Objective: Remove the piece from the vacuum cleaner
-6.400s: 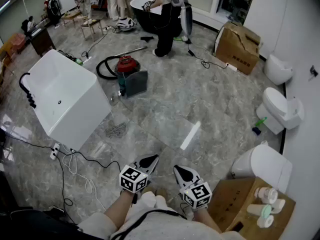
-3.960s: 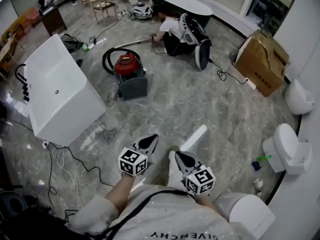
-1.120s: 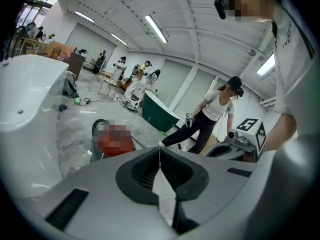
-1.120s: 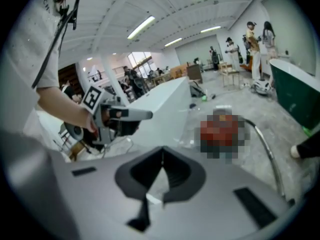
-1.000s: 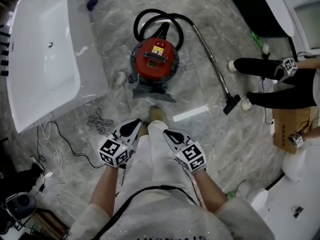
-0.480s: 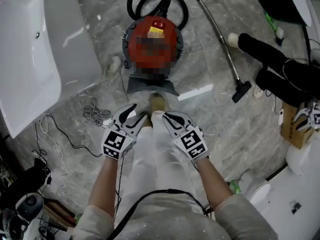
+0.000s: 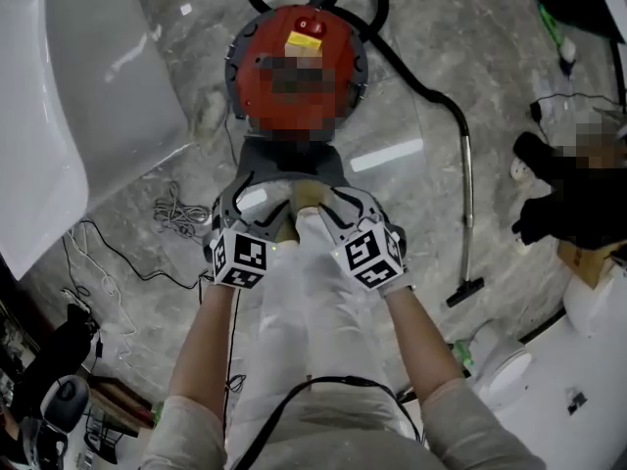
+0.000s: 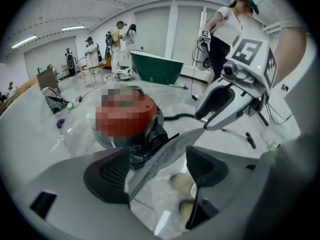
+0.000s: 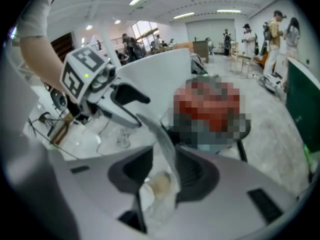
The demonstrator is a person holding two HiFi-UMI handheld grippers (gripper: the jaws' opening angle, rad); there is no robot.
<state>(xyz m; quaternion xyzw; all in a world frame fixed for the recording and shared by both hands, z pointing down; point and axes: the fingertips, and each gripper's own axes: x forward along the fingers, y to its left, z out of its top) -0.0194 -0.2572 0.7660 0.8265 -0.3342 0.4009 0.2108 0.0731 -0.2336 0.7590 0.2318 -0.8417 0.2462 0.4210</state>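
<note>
A red vacuum cleaner (image 7: 276,35) stands on the marble floor, with a flat grey plate (image 7: 292,157) sticking out at its front. My left gripper (image 7: 243,192) is at the plate's near left corner. My right gripper (image 7: 345,200) is at the near right corner. In the left gripper view the plate's edge (image 8: 170,151) runs between the jaws of the left gripper (image 8: 157,164). They stand wide apart, still opening, and the pads do not press on it. In the right gripper view the right gripper (image 9: 162,176) is also opening, the plate (image 9: 162,139) close to one pad.
A black hose (image 7: 411,76) leads to a metal wand (image 7: 468,213) and floor nozzle (image 7: 464,292) on the right. A white bathtub (image 7: 59,96) stands at left, with a loose cord (image 7: 176,213) beside it. My shoe (image 7: 304,196) is under the plate's edge. Another person's legs (image 7: 549,213) are at right.
I have walked up to the vacuum cleaner. Both grippers moved forward to the grey plate's near corners. Their jaws, shut a second ago, now stand apart around its edge.
</note>
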